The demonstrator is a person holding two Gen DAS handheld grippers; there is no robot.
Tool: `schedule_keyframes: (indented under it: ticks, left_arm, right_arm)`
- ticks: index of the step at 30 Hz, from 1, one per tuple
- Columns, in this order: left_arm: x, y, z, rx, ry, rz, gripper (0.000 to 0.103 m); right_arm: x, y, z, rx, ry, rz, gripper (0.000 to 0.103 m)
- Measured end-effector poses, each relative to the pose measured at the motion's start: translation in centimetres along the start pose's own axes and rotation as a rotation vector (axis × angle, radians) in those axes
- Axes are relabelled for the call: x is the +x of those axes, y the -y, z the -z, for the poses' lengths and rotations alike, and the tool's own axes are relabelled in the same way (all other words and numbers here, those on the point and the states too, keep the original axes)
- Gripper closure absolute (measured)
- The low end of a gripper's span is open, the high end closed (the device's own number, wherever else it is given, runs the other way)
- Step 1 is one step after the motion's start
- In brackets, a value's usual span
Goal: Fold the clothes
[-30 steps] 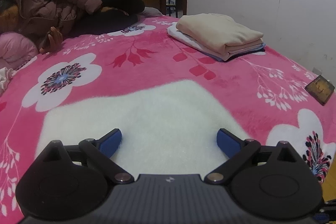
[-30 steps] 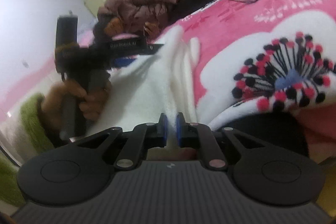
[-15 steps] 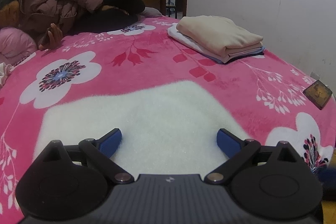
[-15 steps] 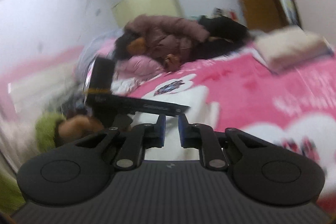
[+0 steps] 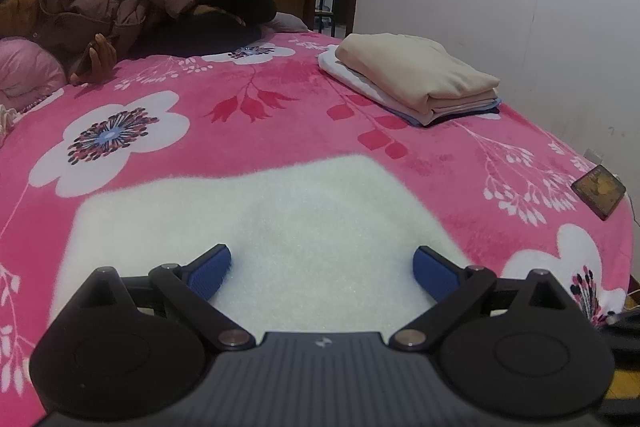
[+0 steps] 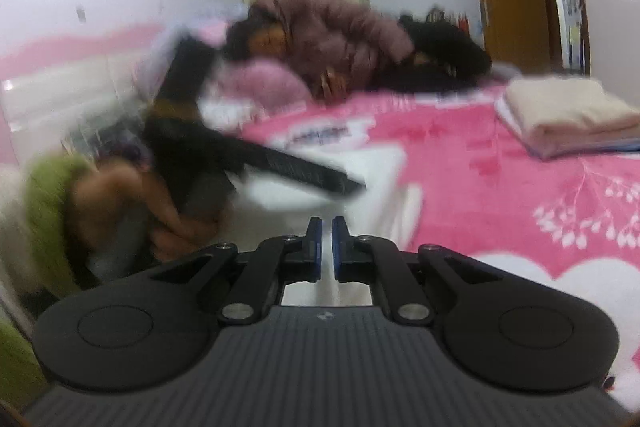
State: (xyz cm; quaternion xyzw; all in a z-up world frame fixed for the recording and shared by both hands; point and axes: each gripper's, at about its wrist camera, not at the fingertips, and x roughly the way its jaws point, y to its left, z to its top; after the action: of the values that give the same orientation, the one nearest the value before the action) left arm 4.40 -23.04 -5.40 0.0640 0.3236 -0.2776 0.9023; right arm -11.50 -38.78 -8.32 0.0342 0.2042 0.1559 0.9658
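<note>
Now right claw (image 6: 325, 245) lifted off white garment (image 5: 256, 227), empty, left claw (image 5: 322, 267) unmoved

White garment (image 5: 256, 219) fuzzy fleece; blanket (image 5: 280, 123) plush.

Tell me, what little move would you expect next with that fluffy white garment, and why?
Probably the left gripper closes on the near edge of the white garment. It hangs wide open over the garment, which lies flat on the pink blanket, while the right gripper looks nearly shut on nothing.
</note>
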Motion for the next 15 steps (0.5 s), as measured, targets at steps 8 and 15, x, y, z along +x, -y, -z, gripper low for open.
schedule_keyframes:
  ticks: [8,15]
  left_arm:
    - [-0.5,-0.5,0.0,-0.034,0.014,0.013,0.008]
    - [-3.5,-1.3,1.9,-0.019,0.068,-0.056,0.012]
  right_arm:
    - [0.8,0.3,0.6,0.038,0.003,0.015,0.101]
    - [0.4,-1.1,-0.6,0.023,-0.011,0.081,0.101]
